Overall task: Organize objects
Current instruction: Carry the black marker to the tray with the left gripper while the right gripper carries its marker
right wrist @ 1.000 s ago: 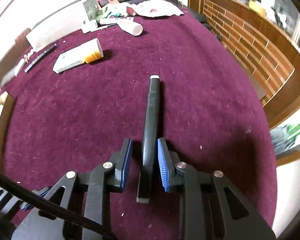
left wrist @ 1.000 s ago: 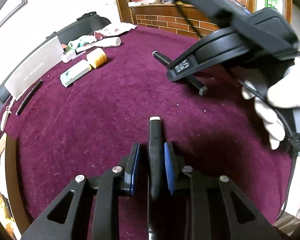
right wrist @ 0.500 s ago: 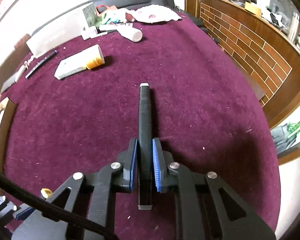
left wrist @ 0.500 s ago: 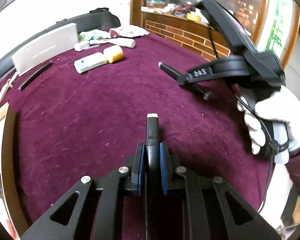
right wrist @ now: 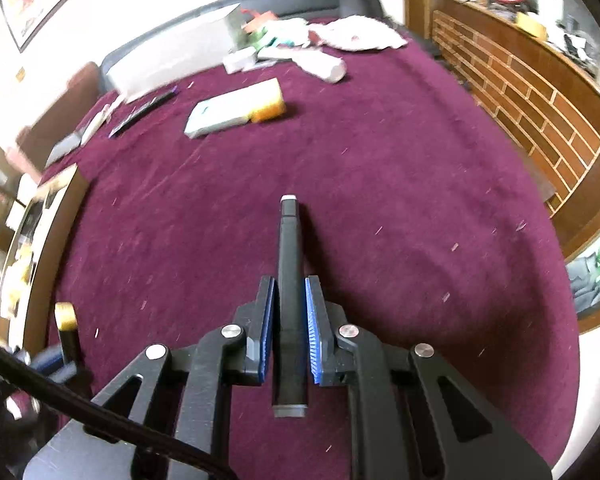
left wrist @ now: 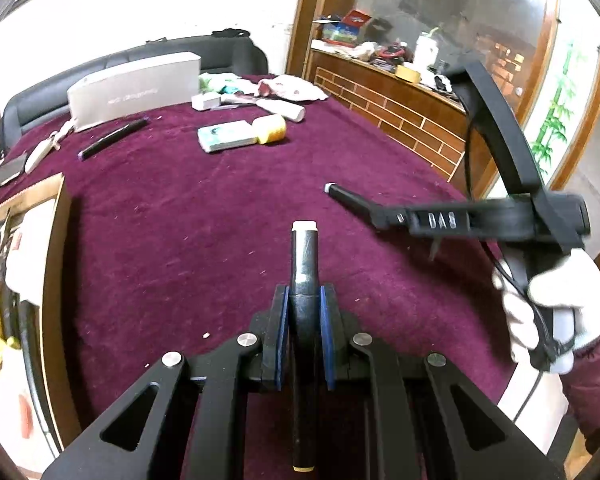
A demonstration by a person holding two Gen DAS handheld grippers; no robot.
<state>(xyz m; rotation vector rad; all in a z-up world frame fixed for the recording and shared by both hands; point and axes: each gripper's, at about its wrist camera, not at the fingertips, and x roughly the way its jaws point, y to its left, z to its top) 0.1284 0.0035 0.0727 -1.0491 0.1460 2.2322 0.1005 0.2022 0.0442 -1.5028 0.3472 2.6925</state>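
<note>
My left gripper is shut on a black marker with a white end and holds it above the maroon table, pointing away from me. My right gripper is shut on a second black marker, also lifted and pointing forward. In the left wrist view the right gripper shows at the right, held by a white-gloved hand, with its marker's tip sticking out to the left. The gold end of the left marker shows at the left of the right wrist view.
A wooden tray with items lies at the table's left edge. Far across the table lie a white box with a yellow cap, a black pen, a grey carton, a white tube and cloths. A brick-patterned counter stands to the right.
Both grippers closed on their markers and lifted them off the table. The left gripper tilted up, showing more of the room; the right gripper moved lower and nearer in its view.
</note>
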